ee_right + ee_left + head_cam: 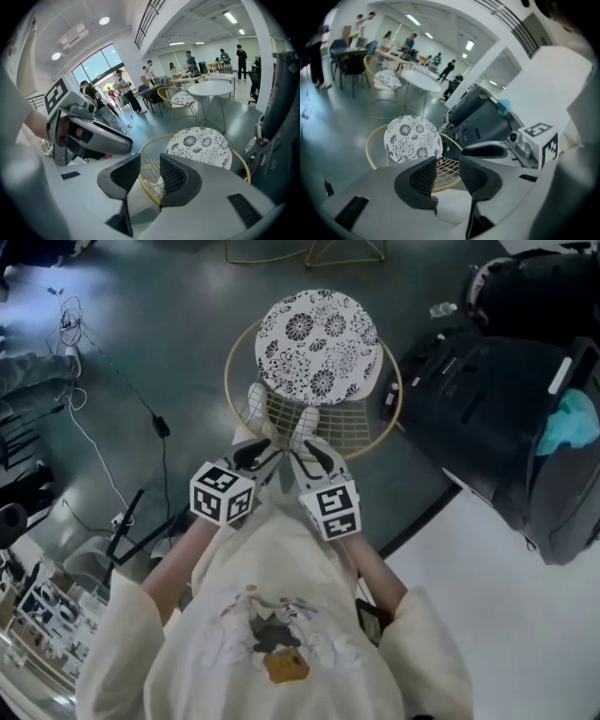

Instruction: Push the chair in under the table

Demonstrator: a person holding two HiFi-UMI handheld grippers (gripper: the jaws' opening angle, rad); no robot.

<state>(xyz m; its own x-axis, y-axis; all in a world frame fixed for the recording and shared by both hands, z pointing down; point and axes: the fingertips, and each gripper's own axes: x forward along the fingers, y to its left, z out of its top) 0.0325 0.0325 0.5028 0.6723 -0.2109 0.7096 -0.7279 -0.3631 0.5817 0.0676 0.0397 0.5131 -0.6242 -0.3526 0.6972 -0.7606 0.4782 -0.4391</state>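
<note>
Left gripper (pixel 447 169): grey moulded body and black, cross-ribbed pads. The jaws stand apart and hold nothing. The chair's wire back shows in the gap, and the pads are not pressed on it.
Right gripper (pixel 150 172): same build. The jaws stand apart at a narrower gap and are also empty. The gold rim crosses the gap, and I cannot tell whether it lies between the pads or beyond them.
Marker cubes: one white cube with black square patterns sits on each gripper, just in front of the person's cream sleeves.
Chair (pixel 319 423): thin gold wire frame with a near-circular hoop and a lattice back panel.
Cushion (pixel 317 343): round and flat, white with a black floral print, lying on the seat.
Chair heading: the lattice back is on the side nearest the person and the seat is on the far side. The hoop is round, so it has no marked long axis.
Chair location: on the dark, glossy floor (pixel 169 324), just beyond both grippers and left of the white tabletop (pixel 506 615). It is not under the tabletop.
Black cases (pixel 487 399): hard, angular shells to the right of the chair.
Far field: a round white table (pixel 211 89), a second wire chair (pixel 180 99) and standing people.
</note>
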